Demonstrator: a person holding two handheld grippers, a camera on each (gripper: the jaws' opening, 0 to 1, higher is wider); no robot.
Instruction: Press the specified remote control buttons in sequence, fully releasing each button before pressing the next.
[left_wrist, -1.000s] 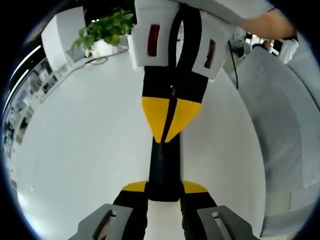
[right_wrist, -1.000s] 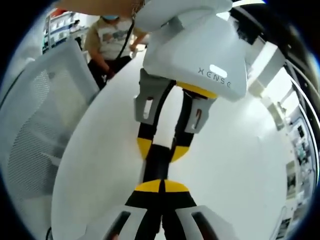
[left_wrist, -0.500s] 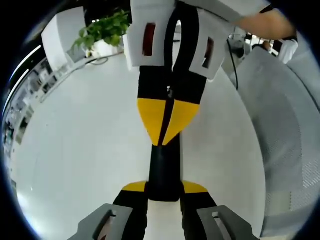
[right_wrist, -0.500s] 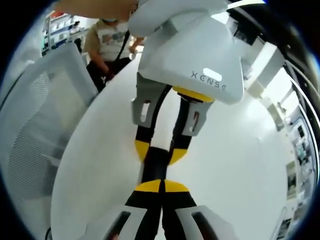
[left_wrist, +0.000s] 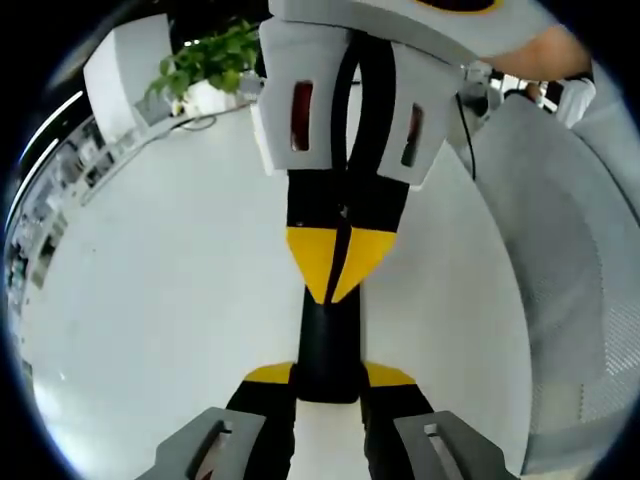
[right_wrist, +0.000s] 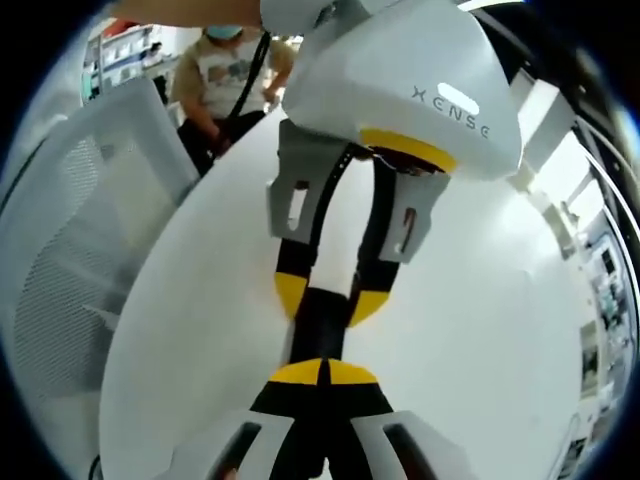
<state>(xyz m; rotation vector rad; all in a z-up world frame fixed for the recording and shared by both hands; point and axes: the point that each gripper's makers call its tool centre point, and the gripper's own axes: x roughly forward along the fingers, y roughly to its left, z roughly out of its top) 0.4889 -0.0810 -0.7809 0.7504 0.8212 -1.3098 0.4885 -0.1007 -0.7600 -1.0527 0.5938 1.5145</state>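
White table (left_wrist: 150, 300); left hand-held gripper (left_wrist: 327, 375) pinching remote (left_wrist: 328, 335); right hand-held gripper (right_wrist: 323, 372) closed, tip on it.

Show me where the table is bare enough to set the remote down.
Bare white table lies wide between the remote and the plant; a narrower strip runs between the remote and the mesh chair. The middle is crowded: left gripper holds the remote, right gripper pointing at it.

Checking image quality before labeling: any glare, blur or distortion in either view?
Left gripper view: strong fisheye bend, white table evenly bright, remote sharp, plant soft. Right gripper view: same bend, overexposed windows top right, left gripper slightly blurred.
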